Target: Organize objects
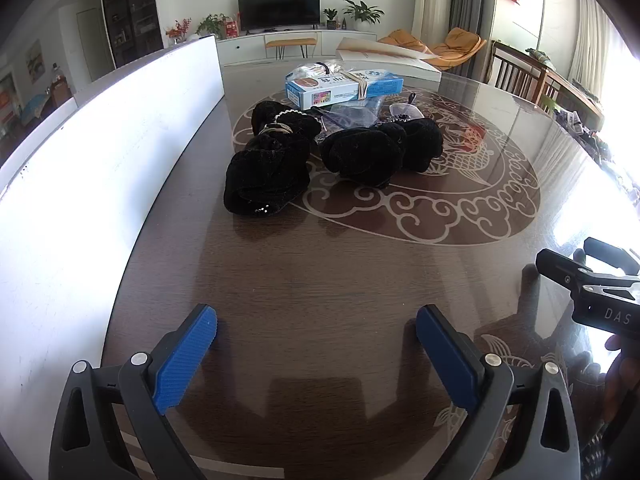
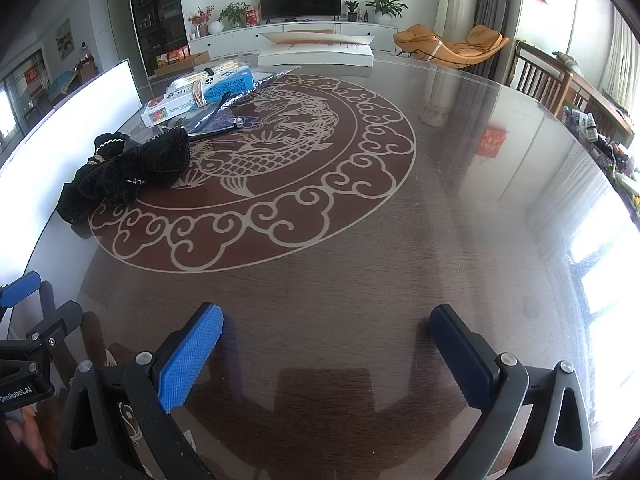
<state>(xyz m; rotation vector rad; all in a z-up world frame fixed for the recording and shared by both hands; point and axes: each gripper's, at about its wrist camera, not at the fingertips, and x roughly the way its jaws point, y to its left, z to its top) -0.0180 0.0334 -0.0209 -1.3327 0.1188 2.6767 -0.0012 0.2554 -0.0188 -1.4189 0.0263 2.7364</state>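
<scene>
**Two grippers wide open, nothing grabbed yet**

Two sets of blue pads hovering over the near edge of the table (image 2: 440, 200), both empty. Left gripper (image 1: 316, 344) spread wide, nothing between the pads. Right gripper (image 2: 326, 344) same deal, gaping and holding zilch. Just bare glossy dark tabletop under both.

Further in, toward the left edge beside the white board (image 1: 100, 168): pile of black velvet scrunchies (image 1: 268, 176), touching each other, sitting on the rim of the fish-and-cloud pattern (image 2: 280, 168). Just behind, clear plastic bags (image 1: 348, 118), contents too blurry to call. Then a blue and white box (image 1: 340, 88) lying flat with wooden sticks (image 1: 362, 82) on top. At the far edge, a white flat box (image 2: 316, 54).
</scene>
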